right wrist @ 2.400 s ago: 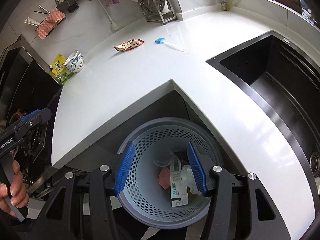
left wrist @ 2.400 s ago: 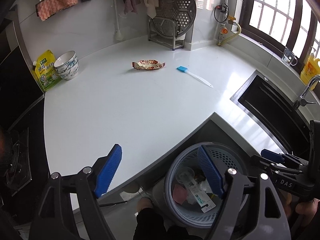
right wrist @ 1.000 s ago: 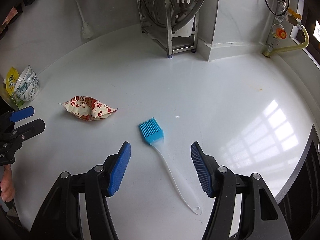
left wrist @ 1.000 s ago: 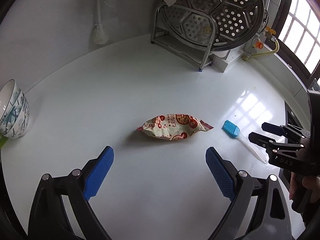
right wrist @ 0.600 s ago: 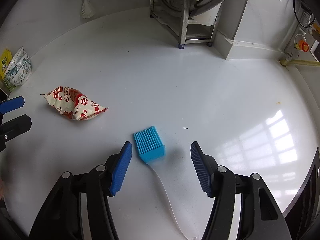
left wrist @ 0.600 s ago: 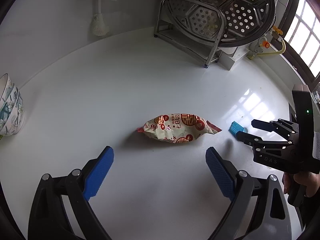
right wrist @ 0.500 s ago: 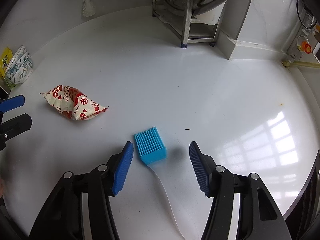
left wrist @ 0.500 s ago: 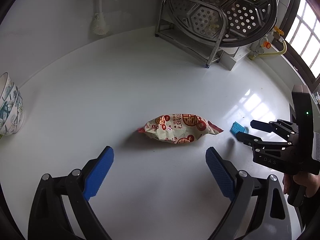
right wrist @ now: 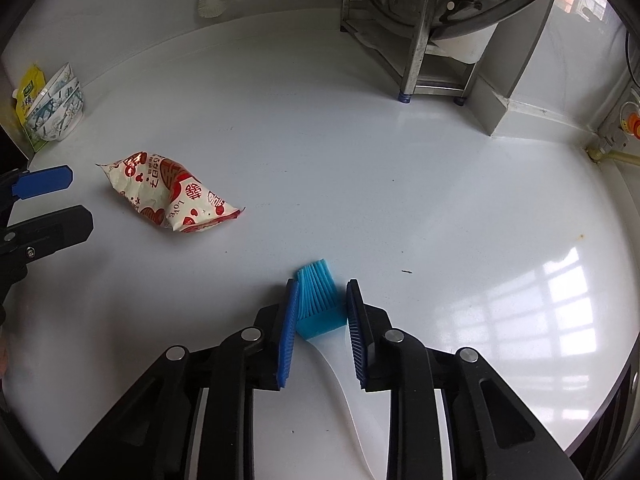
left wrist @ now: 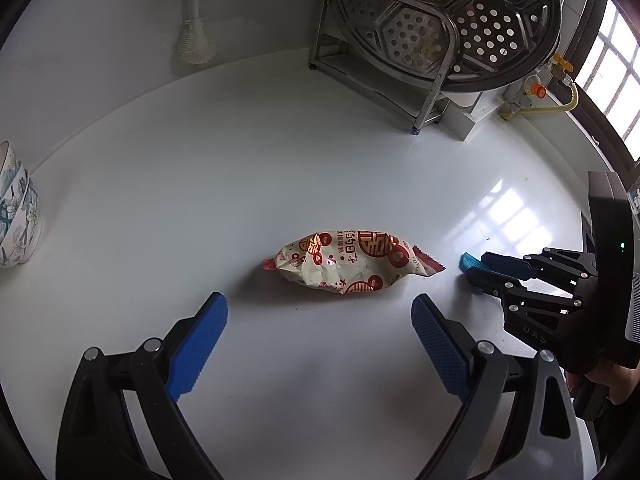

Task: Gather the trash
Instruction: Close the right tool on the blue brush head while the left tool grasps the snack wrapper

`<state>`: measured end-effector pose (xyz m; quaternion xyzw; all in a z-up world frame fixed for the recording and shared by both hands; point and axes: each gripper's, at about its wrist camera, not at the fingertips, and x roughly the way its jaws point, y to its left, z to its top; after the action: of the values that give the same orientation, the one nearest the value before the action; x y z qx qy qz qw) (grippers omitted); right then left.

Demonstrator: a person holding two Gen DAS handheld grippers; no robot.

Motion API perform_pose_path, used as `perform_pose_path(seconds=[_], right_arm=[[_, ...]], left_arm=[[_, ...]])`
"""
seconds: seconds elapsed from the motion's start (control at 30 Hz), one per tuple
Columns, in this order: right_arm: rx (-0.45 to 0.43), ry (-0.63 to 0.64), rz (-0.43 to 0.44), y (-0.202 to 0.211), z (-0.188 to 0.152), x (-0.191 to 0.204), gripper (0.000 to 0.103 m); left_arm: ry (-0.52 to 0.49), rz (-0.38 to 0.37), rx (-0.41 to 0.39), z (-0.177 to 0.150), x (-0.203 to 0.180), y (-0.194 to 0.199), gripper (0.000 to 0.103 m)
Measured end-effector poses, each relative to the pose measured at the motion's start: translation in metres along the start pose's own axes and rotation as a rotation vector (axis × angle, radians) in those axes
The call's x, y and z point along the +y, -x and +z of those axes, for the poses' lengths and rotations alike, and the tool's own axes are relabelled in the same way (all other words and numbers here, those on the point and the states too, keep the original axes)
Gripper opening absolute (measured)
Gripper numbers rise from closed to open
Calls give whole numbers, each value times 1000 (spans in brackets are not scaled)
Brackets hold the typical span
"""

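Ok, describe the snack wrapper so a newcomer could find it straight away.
Start at the white countertop with the steel steamer rack at the back. In the open middle lies a crumpled snack wrapper. It alone is cream with red print; the brush beside it is blue.

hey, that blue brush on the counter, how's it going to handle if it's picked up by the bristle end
The blue brush probably squashes: the right tool is closing around its soft-looking bristle head, which may flex or slip. Its thin translucent handle curves already, so it may droop or swing. It looks light, and should slide easily on the glossy counter.
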<state>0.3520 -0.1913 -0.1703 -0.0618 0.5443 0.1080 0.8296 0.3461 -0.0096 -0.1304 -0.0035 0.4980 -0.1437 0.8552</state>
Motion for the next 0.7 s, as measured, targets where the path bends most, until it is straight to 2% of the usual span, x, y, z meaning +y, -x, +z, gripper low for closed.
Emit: perform_pose_path(seconds=[0.1,0.3,0.7], right_arm=[[-9,-57,22,2,-4,-6,21],[-48,-156,64,14,-14,-19,9],[-96,-196,51,31,-28,-14,6]], left_arm=[[2,-4,4,2,-3,-4,91],[-4,4,14,4,-9,-14,91],[45,19,25,19,-6,-38,91]])
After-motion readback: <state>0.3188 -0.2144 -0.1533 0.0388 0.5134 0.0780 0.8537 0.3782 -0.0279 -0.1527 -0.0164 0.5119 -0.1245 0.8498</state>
